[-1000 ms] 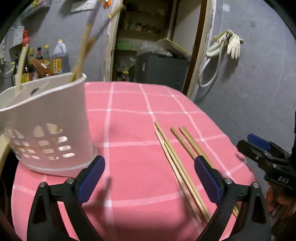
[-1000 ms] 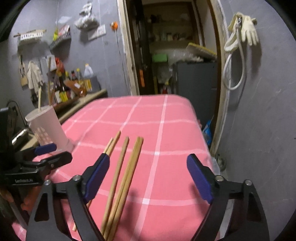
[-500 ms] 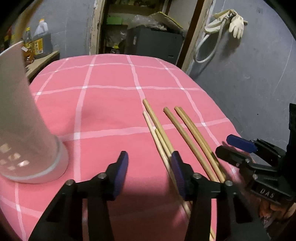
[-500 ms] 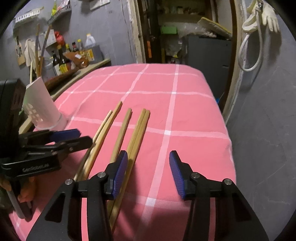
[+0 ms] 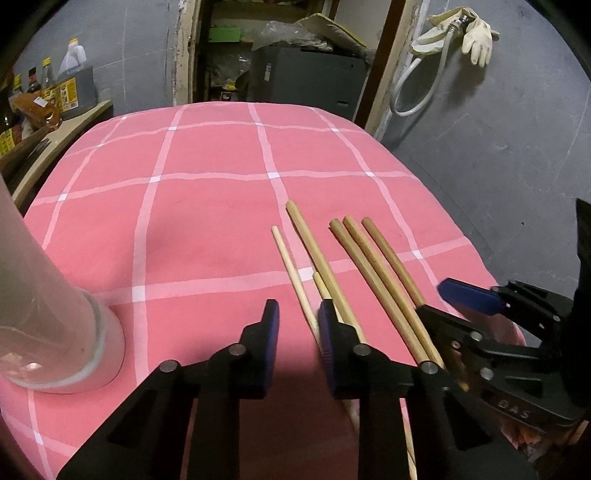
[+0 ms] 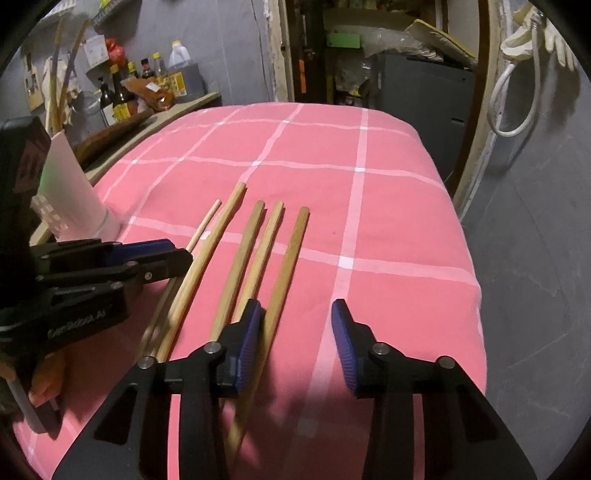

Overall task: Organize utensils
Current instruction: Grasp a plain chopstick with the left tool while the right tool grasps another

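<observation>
Chopsticks (image 6: 273, 251) between closing right tool (image 6: 295, 341); left tool (image 5: 295, 345) closing, only cloth visible.

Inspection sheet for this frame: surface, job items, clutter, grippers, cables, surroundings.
Surface: pink checked tablecloth, flat.
Job's things: six wooden chopsticks lying roughly parallel; white slotted holder upright at the left.
Clutter: nothing seen on the cloth.
Grippers: left gripper closing, thinnest chopstick running toward its gap, no grip seen; right gripper closing, rightmost chopstick between its jaws, not gripped.
Cables: white hose on the wall.
Surroundings: bottles on a side shelf, rubber glove hung up, dark doorway.
</observation>
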A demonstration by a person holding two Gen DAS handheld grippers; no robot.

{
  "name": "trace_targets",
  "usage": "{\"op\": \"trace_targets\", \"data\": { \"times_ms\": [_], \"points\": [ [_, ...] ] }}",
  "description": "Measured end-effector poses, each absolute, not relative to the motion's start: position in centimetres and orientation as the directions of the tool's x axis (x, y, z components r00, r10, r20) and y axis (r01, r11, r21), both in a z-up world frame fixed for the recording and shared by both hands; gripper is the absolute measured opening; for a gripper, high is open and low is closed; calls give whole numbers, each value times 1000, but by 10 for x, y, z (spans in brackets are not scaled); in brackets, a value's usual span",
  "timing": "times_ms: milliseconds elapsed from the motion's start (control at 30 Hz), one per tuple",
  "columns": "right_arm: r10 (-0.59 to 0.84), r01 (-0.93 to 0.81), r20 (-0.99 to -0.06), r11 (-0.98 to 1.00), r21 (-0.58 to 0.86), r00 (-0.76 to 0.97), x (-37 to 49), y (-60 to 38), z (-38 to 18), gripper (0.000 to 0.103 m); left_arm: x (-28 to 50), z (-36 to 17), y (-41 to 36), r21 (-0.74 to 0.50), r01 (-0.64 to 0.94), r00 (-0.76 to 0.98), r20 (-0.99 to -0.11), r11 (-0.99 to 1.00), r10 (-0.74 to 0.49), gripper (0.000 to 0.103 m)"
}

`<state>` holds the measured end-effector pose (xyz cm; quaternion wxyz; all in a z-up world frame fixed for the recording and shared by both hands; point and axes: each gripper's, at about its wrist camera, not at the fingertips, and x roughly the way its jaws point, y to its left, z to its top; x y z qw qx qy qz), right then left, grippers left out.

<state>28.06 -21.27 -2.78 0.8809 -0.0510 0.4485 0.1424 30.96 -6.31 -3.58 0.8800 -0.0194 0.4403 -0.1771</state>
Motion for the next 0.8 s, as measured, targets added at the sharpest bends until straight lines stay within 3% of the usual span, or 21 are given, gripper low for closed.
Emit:
{"op": "trace_targets", "data": {
  "times_ms": [200,300,467,800],
  "points": [
    [210,-287,-824,956,61,526,307,-207,-30,30,320,-37,-62,-222,306,516,-779,926,-357,17],
    [216,-279,-839,957,81,499,315,-206,-29,29,324,-36,-63,-224,303,505,-787,926,-355,10],
    [247,-259,-853,956,138,459,315,-209,-27,9,327,-34,-62,-246,282,485,-797,927,-359,6],
    [354,-202,-776,935,291,522,291,-223,-9,6,307,-22,-53,-272,272,522,-764,923,-379,2]
  ]
}}
